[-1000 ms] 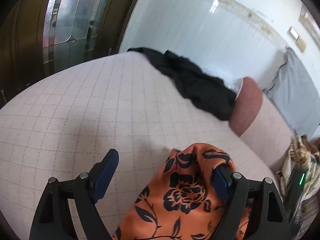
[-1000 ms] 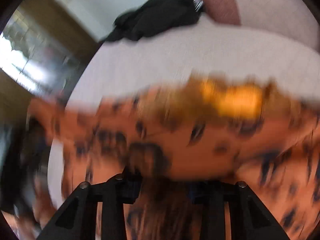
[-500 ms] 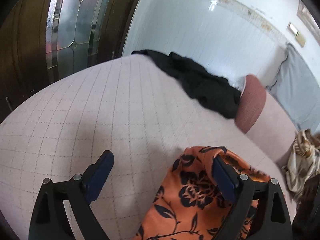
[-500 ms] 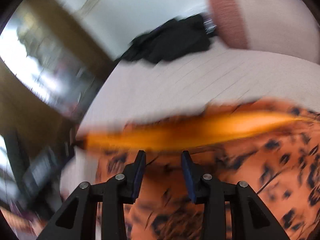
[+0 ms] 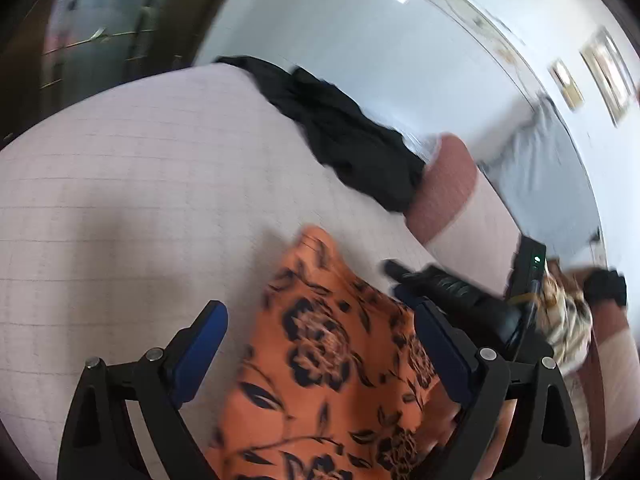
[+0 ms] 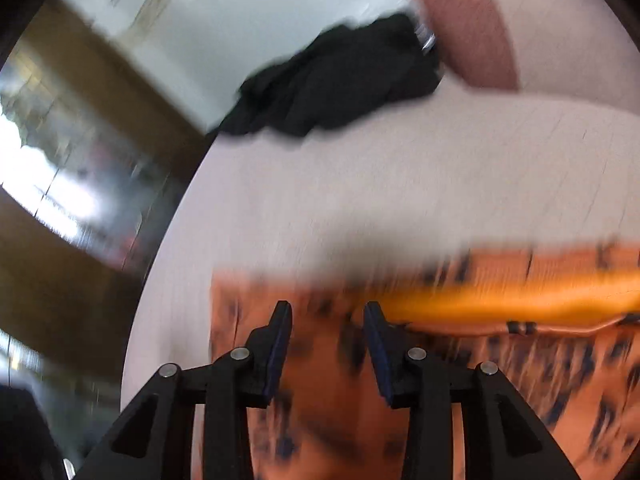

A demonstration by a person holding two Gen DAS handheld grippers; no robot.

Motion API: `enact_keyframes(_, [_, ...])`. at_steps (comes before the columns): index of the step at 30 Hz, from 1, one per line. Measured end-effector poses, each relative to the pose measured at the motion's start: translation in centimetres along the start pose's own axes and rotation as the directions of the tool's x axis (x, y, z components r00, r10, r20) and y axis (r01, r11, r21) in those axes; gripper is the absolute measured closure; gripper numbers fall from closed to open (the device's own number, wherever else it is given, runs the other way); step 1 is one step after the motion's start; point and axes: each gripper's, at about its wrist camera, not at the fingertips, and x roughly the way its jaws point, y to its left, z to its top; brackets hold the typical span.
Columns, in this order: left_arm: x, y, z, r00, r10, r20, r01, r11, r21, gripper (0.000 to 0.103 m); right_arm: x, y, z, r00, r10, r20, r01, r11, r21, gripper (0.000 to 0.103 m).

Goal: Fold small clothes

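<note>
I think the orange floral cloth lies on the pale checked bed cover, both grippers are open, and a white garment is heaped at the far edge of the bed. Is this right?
Not quite: the heaped garment is black, not white, as the left wrist view shows. The rest holds: the orange floral cloth lies on the pale checked bed cover, and the left gripper and right gripper are open.

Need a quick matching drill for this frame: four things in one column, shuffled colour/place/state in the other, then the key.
Column 1
1. floral garment
2. black clothing
3. left claw
4. bolster pillow

Column 2
A. heaped at the far edge of the bed
B. orange with a dark flower print, lying on the bed
C. reddish brown, beside the black heap
D. jaws wide apart, gripping nothing

Pairs: 1-B, 2-A, 3-D, 4-C
</note>
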Motion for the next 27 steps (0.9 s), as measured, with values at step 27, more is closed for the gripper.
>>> enact_keyframes(27, [-2.0,-4.7,-2.4,0.885,0.426,0.186,-0.464,0.778,0.424,0.009,-11.5,-5.7,-7.3,0.989,-0.150,-0.014,0.148,0.985,-0.091,0.062])
